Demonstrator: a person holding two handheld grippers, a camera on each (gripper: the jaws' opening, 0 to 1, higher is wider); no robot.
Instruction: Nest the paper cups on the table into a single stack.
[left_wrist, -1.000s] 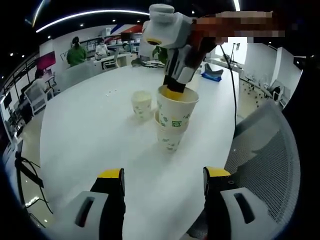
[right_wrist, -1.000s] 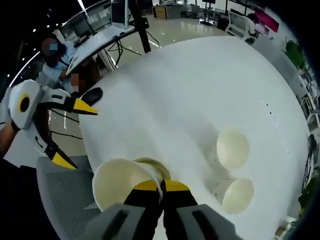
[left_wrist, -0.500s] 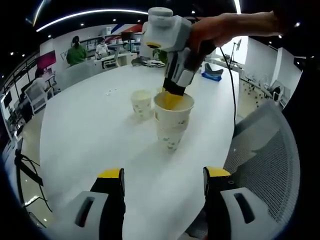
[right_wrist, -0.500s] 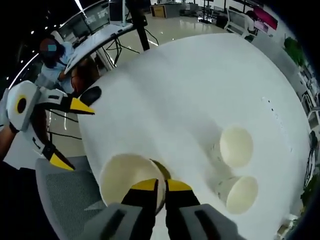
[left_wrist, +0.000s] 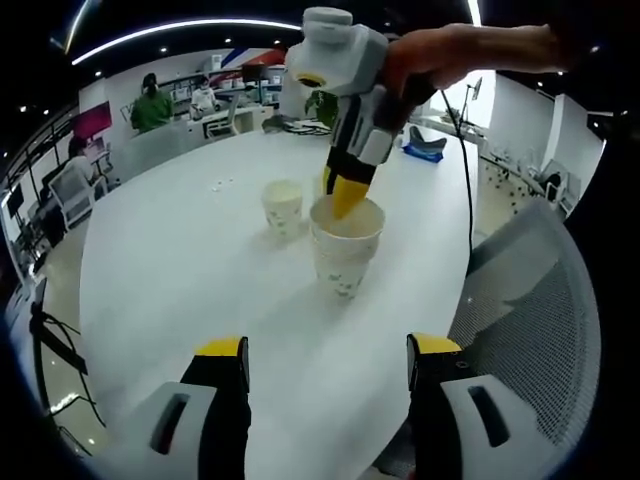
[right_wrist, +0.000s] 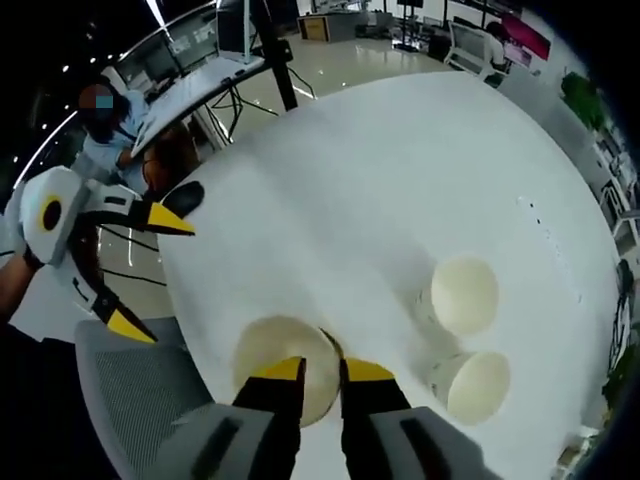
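Open-plan office surroundings frame a large white round table (left_wrist: 180, 260). Near its edge stands the nested stack of paper cups (left_wrist: 346, 245), upright, beside a grey mesh chair (left_wrist: 540, 320). Just beyond it in the left gripper view stands a single cup (left_wrist: 283, 207); the right gripper view shows two loose cups (right_wrist: 464, 296) close together, one apparently tilted. The right gripper (right_wrist: 322, 368) hangs over the stack's rim, jaws slightly parted and seemingly gripping nothing. The left gripper (left_wrist: 325, 350) hovers well back, jaws wide apart, empty. Judgement: one nesting step is just complete; next, fetch a loose cup by its rim and seat it squarely.
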